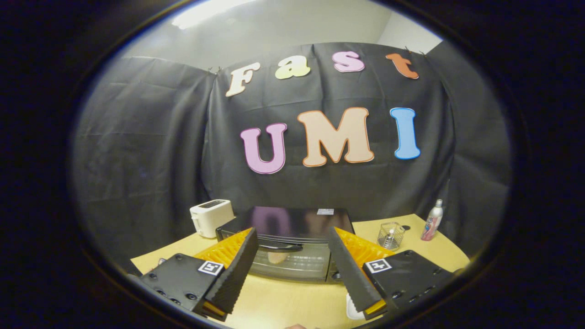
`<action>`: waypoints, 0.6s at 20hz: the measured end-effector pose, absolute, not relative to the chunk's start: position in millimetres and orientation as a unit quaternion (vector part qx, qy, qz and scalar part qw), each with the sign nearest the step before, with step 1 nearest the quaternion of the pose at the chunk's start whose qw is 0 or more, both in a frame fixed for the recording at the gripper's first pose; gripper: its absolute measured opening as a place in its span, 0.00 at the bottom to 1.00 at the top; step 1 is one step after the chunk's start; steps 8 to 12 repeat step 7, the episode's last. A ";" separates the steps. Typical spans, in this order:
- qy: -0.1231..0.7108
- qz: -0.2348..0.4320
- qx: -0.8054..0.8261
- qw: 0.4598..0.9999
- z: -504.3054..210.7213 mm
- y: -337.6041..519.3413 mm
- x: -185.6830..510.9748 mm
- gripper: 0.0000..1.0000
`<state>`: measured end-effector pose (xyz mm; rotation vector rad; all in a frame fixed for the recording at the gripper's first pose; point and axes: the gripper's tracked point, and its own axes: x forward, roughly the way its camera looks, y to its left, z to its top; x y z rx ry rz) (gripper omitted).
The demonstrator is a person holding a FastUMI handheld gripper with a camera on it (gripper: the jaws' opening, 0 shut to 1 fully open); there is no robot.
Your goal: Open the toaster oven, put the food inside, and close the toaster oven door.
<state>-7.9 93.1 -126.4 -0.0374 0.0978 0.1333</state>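
A black toaster oven [292, 224] stands on the yellow table [279, 301], just ahead of my fingers. Its glass door [292, 265] is shut, with the dark handle [279, 247] across the top of the door. Something pale shows behind the glass [277, 258], but I cannot tell what it is. My gripper [292, 265] is open, and its two fingers are spread to either side of the oven's front with nothing between them. A white plate's rim [352, 310] peeks out beside the right finger.
A white pop-up toaster [211, 217] stands left of the oven at the back. To the oven's right are a clear glass container [390, 236] and a slim bottle [432, 221]. Black cloth walls close the booth behind the table.
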 end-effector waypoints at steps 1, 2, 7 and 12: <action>0.048 0.066 -0.021 0.996 -122.9 90.5 -9.2 0.92; 0.047 0.062 -0.024 0.997 -119.7 87.6 -11.0 0.92; 0.069 0.059 -0.029 0.995 -122.6 82.7 -19.4 0.92; 0.069 0.059 -0.029 0.995 -122.6 82.7 -19.4 0.92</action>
